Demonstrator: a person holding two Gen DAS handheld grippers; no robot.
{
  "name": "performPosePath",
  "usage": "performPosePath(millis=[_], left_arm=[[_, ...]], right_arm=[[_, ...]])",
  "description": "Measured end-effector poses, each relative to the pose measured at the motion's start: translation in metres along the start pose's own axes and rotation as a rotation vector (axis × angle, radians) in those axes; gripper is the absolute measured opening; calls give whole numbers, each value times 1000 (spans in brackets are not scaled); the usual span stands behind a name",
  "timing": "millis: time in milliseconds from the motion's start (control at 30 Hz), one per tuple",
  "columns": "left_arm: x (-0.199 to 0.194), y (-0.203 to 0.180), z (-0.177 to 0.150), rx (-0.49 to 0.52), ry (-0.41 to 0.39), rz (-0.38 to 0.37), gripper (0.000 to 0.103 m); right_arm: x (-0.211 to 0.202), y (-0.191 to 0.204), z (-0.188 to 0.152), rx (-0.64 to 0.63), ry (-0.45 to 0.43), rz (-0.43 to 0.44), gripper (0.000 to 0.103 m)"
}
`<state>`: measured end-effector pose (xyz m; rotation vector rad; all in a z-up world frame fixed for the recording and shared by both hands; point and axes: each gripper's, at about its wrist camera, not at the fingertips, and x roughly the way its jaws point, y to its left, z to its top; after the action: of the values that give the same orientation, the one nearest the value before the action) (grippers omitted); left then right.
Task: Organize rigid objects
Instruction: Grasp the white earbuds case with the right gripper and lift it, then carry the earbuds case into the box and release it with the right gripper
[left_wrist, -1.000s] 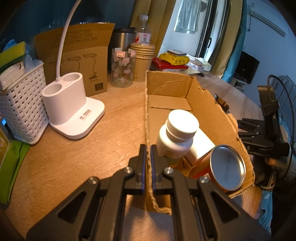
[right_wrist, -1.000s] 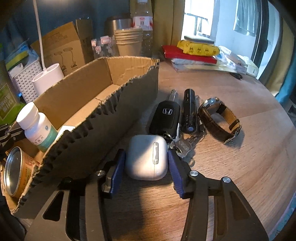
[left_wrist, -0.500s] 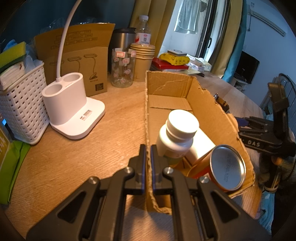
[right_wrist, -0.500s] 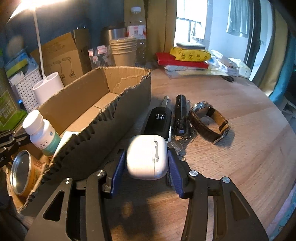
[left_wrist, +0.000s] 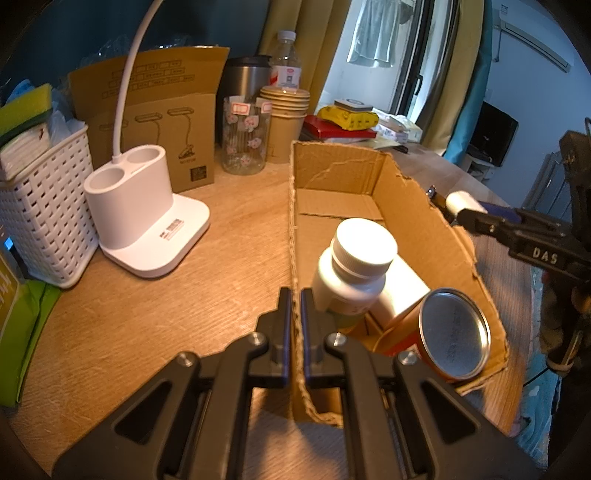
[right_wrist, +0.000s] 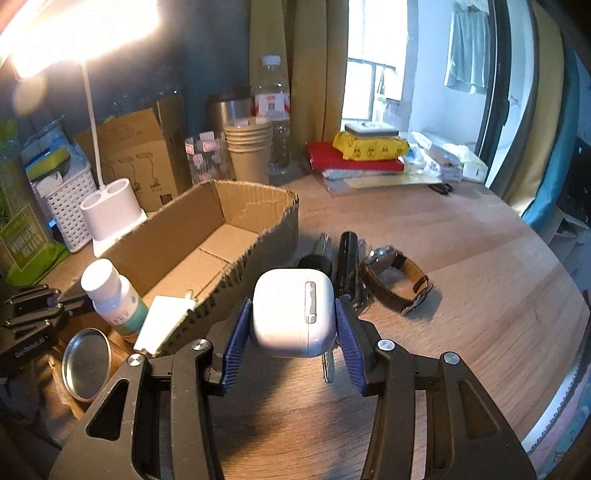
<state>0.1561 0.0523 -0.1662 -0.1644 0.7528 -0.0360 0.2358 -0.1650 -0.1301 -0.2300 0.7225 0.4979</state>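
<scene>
The right hand-held gripper (right_wrist: 293, 325) is clamped on a glossy white rounded plastic earbud case (right_wrist: 293, 312), its blue ribbed pads pressing the case's two flat sides. The case hangs clear of the wood-grain tabletop (right_wrist: 461, 258), just beside the near wall of the open brown corrugated cardboard box (right_wrist: 207, 236).

Handling judgement: the case appears light and rigid, with a smooth, slippery shell and rounded corners. The broad side faces are the sound place to hold; the hinge strip faces the camera and is free of the pads. The ribbed pads should offset the slickness, and a moderate squeeze looks sufficient.

The left hand-held gripper (left_wrist: 295, 314) is clenched on the box's thin torn wall, one pad each side, apparently steadying it. That wall is soft-edged, ragged and easily bent.

Inside the box: a white plastic pill bottle with screw cap (left_wrist: 354, 266), hard and matte; an orange tin with a bright metal end (left_wrist: 450, 332), lying on its side, rigid; and a white carton (left_wrist: 400, 284) beneath them.

On the tabletop beside the box lie a black cylindrical flashlight (right_wrist: 347, 258), a black car key fob (right_wrist: 314, 262), largely hidden by the case, and a wristwatch on a brown leather strap (right_wrist: 399, 280), the strap flexible.
</scene>
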Motion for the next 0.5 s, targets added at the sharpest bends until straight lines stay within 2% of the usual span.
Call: performPosePath(millis=[500], left_arm=[[0, 0, 0, -1, 0, 0, 4]], right_arm=[[-15, 11, 17, -24, -47, 17, 49]])
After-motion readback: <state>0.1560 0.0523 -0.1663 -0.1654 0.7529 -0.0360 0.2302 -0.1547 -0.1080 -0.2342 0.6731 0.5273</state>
